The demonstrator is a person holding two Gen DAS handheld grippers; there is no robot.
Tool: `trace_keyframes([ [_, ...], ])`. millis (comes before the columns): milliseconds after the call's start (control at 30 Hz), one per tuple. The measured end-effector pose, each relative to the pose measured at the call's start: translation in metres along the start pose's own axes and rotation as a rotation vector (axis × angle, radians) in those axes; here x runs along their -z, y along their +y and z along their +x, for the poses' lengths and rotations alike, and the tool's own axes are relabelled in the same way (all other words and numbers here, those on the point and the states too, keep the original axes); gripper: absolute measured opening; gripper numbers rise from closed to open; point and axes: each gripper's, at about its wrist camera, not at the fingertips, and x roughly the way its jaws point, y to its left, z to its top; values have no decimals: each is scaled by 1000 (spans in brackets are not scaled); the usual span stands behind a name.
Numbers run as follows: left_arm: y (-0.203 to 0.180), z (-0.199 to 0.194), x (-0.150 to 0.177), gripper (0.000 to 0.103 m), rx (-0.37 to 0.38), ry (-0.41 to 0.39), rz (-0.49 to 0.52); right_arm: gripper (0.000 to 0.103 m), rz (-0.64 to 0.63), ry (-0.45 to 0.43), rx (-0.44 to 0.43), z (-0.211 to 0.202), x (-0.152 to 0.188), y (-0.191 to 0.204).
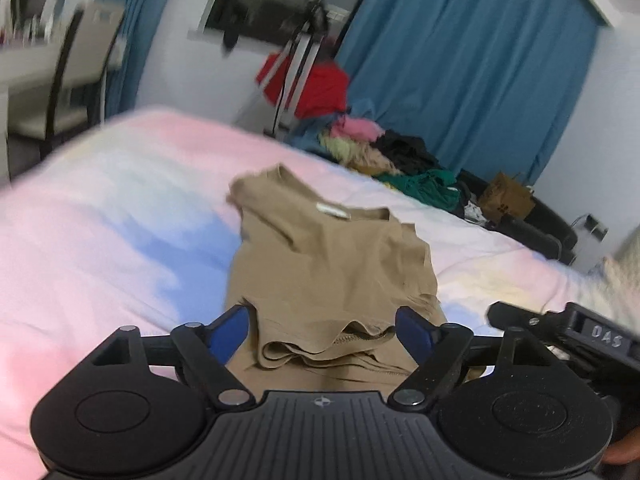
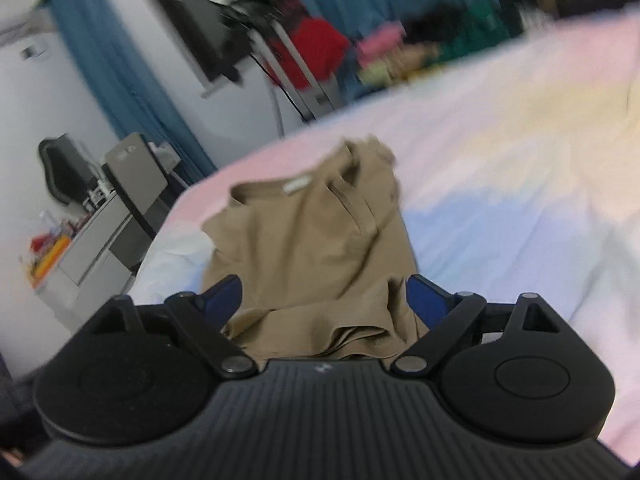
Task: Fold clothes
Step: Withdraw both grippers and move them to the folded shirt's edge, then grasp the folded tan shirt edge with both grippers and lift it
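A tan T-shirt (image 1: 332, 264) lies on the pastel bedsheet (image 1: 112, 216), folded lengthwise, its collar and white label at the far end. Its layered hem lies bunched between the blue fingers of my left gripper (image 1: 324, 332), which stands open over it. In the right wrist view the same tan T-shirt (image 2: 316, 248) runs away from my right gripper (image 2: 324, 300), also open, with the hem folds lying between its fingers. The right gripper's black body (image 1: 568, 332) shows at the left view's right edge, close beside the left one.
A pile of mixed clothes (image 1: 384, 148) sits at the bed's far edge, with a tripod (image 1: 296, 60) and a red garment behind it. Blue curtains (image 1: 472, 68) cover the wall. A desk and chair (image 2: 120, 208) stand beside the bed.
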Motion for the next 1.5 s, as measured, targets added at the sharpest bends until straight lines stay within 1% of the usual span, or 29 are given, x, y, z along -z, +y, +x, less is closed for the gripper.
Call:
trace_keyframes([
  [100, -12, -31, 8, 88, -38, -35, 78, 91, -74, -41, 13, -26, 9, 11],
  [167, -17, -46, 14, 90, -53, -42, 110, 91, -86, -49, 13, -36, 14, 16],
  [200, -19, -53, 17, 93, -59, -43, 121, 91, -92, -53, 14, -40, 16, 18],
  [233, -21, -59, 20, 95, -68, -37, 123, 91, -98, -57, 17, -42, 16, 20],
  [300, -20, -67, 23, 95, -59, 7, 102, 91, -109, -62, 24, -45, 17, 23],
  [467, 0, -62, 35, 95, 67, 171, -168, 91, -106, -48, 46, -51, 21, 25],
  [533, 8, -60, 40, 93, 118, 237, -277, 91, -94, -36, 56, -50, 23, 23],
  [633, 26, -42, 55, 91, 148, 333, -421, 91, -80, -25, 66, -49, 25, 21],
  [733, 41, -33, 63, 91, 157, 344, -508, 91, -75, -25, 65, -47, 25, 22],
  [833, 45, -31, 66, 91, 174, 345, -565, 91, -81, -15, 65, -44, 28, 24],
  [900, 38, -35, 67, 91, 200, 343, -552, 91, -90, -7, 70, -42, 30, 26],
  [967, 29, -37, 66, 91, 193, 347, -511, 91, -91, -3, 75, -41, 31, 27],
  [1167, 21, -28, 81, 91, 244, 414, -577, 91, -60, 1, 87, -40, 31, 25],
  [1267, 17, -24, 89, 88, 270, 447, -612, 91, -28, -3, 93, -40, 30, 22],
  [1300, 21, -21, 90, 87, 267, 433, -627, 91, -14, -9, 95, -40, 29, 20],
  [1367, 34, -18, 91, 86, 273, 405, -707, 91, 12, -23, 98, -41, 27, 17],
  [1467, 46, -23, 87, 85, 246, 338, -760, 91, 45, -42, 108, -43, 25, 13],
  [1500, 46, -28, 83, 85, 232, 301, -744, 91, 55, -46, 112, -44, 24, 11],
])
